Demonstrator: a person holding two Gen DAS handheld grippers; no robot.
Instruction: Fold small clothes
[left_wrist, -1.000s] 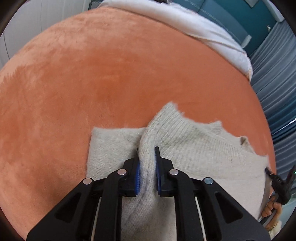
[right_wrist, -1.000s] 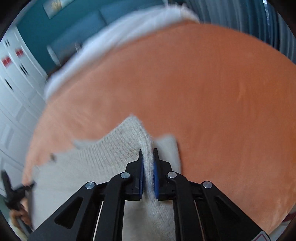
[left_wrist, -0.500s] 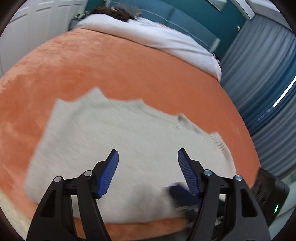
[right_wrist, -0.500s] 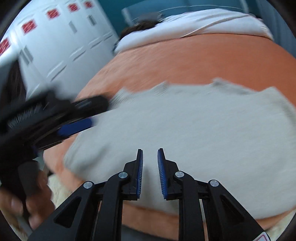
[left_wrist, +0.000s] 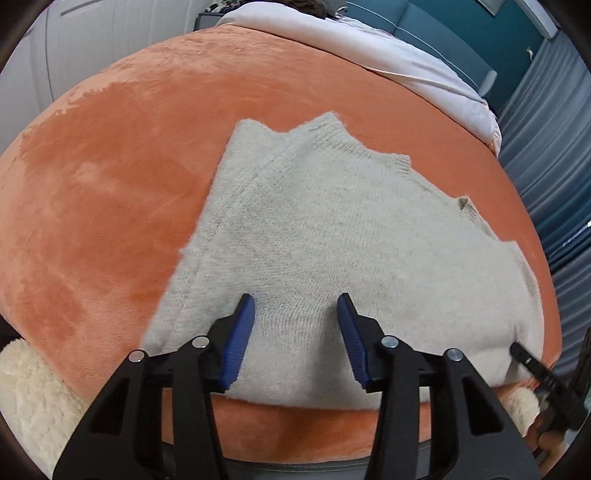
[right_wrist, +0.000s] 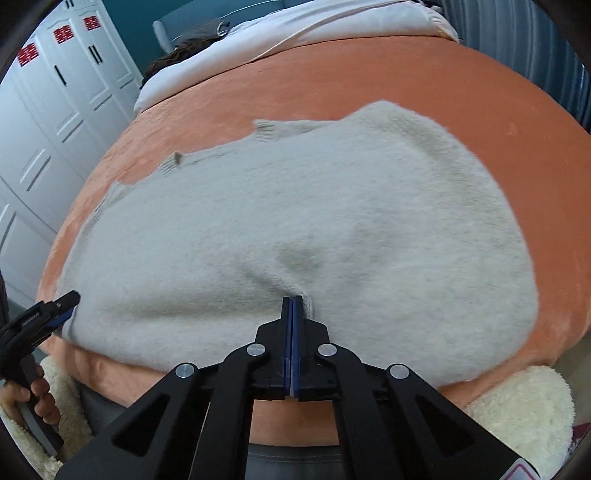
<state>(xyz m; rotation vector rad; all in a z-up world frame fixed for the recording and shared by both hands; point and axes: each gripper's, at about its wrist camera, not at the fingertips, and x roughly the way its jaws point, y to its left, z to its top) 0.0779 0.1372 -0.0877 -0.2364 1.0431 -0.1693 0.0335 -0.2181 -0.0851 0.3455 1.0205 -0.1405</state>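
Observation:
A cream knitted garment (left_wrist: 332, 236) lies spread flat on the orange plush bed cover (left_wrist: 110, 177); it also shows in the right wrist view (right_wrist: 295, 206). My left gripper (left_wrist: 295, 306) is open and empty, hovering over the garment's near edge. My right gripper (right_wrist: 292, 301) is shut, its blue pads pressed together at a small raised pucker in the garment's near edge; whether knit is pinched between them is unclear. The right gripper's tip (left_wrist: 532, 365) shows at lower right in the left view, and the left gripper (right_wrist: 44, 317) shows at far left in the right view.
A white duvet (left_wrist: 388, 55) lies across the far end of the bed. White wardrobe doors (right_wrist: 48, 122) stand to the left. Grey-blue curtains (left_wrist: 546, 147) hang to the right. Cream fleece (right_wrist: 517, 402) hangs below the bed's near edge.
A second ago both grippers were shut on raised folds of the garment. They let go and drew back; the garment now lies flat. The left stays open, the right has shut at the near edge.

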